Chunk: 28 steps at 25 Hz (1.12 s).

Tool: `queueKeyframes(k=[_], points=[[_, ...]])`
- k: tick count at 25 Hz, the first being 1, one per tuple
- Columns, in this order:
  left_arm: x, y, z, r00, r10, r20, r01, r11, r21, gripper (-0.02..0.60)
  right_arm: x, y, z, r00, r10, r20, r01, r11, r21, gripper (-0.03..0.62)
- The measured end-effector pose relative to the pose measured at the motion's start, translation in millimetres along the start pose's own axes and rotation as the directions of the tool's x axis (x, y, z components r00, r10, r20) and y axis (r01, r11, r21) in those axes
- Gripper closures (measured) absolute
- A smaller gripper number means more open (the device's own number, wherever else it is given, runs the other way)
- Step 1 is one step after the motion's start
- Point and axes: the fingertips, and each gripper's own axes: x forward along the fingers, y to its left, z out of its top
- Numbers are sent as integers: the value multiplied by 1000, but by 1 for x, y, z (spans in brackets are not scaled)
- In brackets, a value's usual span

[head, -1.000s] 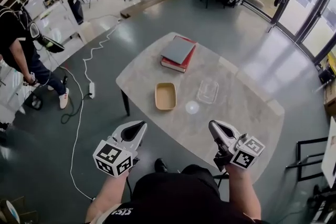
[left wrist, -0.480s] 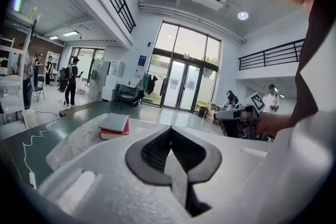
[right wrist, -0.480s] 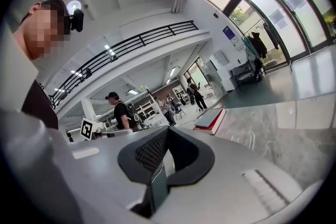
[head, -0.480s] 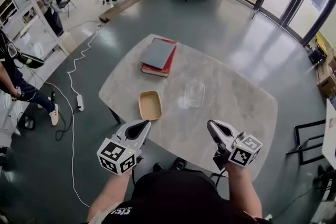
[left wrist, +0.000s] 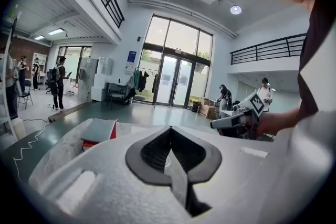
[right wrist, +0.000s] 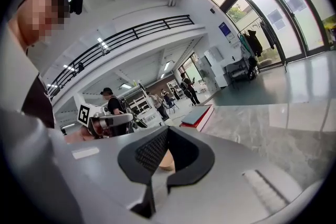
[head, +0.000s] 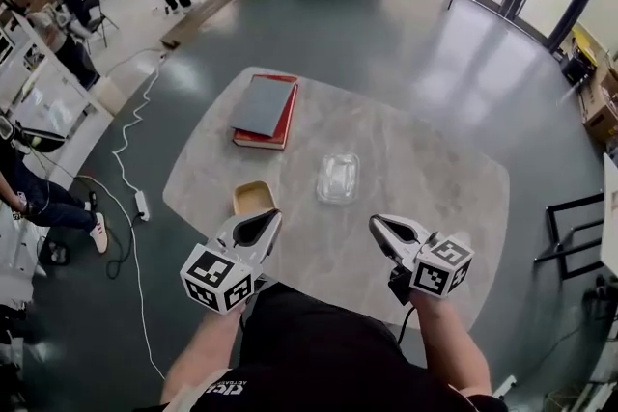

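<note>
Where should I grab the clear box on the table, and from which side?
Take the clear box by its near short rim, from above on the person's side, with the right tongs, which are closest. It lies flat and shallow on the table, seemingly open-topped, so one jaw could go inside the wall, one outside.

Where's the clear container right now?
In the head view, the clear container sits on the table, right of the tan tray and just ahead of the right hand-held gripper.
</note>
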Motion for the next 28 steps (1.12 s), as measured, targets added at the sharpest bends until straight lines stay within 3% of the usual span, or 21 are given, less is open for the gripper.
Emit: queueKeyframes(k=[10,15,22,28], points=[[60,41,6,993,-110,-45,111,994,7,578,53,-59,5,987,-132,-88,131,991,-16,585],[87,54,4,985,-163,-61,163,987,-18,578,82,-96,-9,967,-190,-166,196,981,16,558],[109,57,-14,965,-246,-93,240,968,-73,578,119,-129,-52,907,-227,-356,238,971,-12,526],[118,57,-29,946,-304,-113,292,950,-109,578,142,-169,-97,831,-269,-487,289,957,-35,480]])
